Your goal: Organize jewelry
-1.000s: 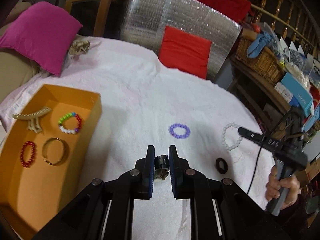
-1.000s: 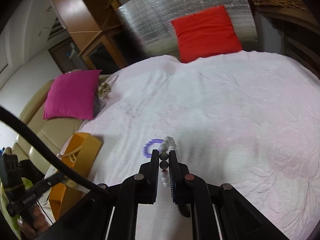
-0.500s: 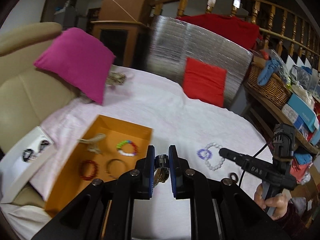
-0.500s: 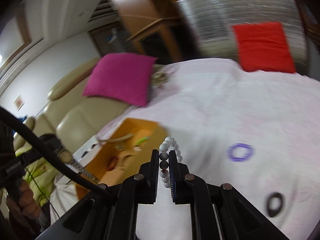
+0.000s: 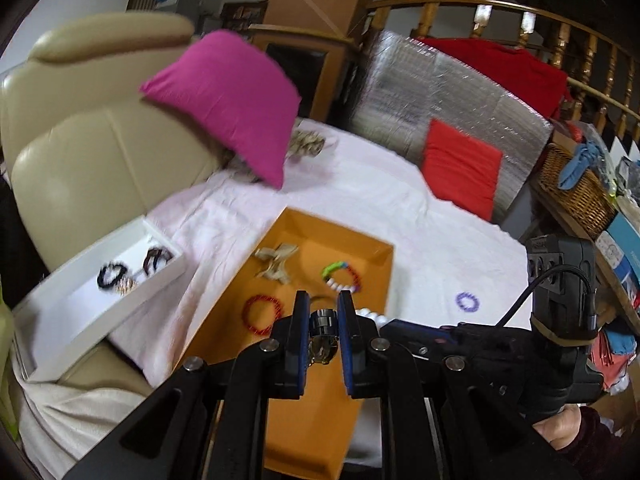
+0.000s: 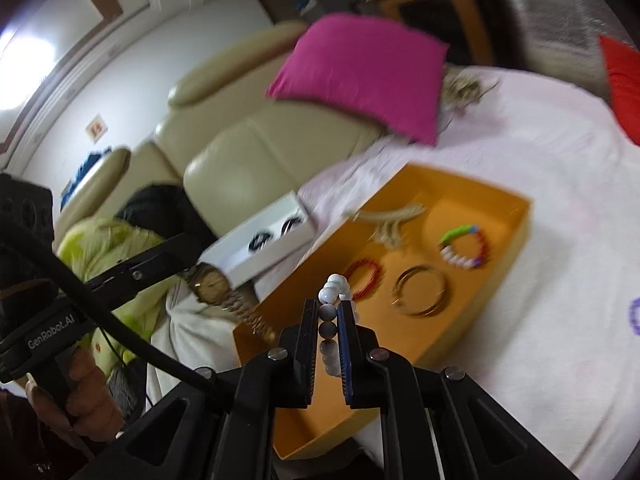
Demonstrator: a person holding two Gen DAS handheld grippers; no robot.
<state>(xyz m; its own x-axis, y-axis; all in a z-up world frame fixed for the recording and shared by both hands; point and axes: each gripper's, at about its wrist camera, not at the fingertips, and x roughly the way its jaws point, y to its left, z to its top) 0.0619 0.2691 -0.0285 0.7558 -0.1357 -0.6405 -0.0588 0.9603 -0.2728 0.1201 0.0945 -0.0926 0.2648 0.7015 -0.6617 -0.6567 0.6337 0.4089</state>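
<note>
Though rumpled, pale cloth (image 5: 360,200) beside sofa (image 5: 100,152)

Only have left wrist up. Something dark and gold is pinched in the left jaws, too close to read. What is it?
Observer: The right wrist view shows it side-on. It is a gold wristwatch held in the left gripper, with its link band hanging down below.
Operator: I see white beads beside the right gripper. Held or loose?
Observer: Held. The right gripper is shut on the white bead bracelet, beads stacked between its fingers and the loop sticking up past the tips.
</note>
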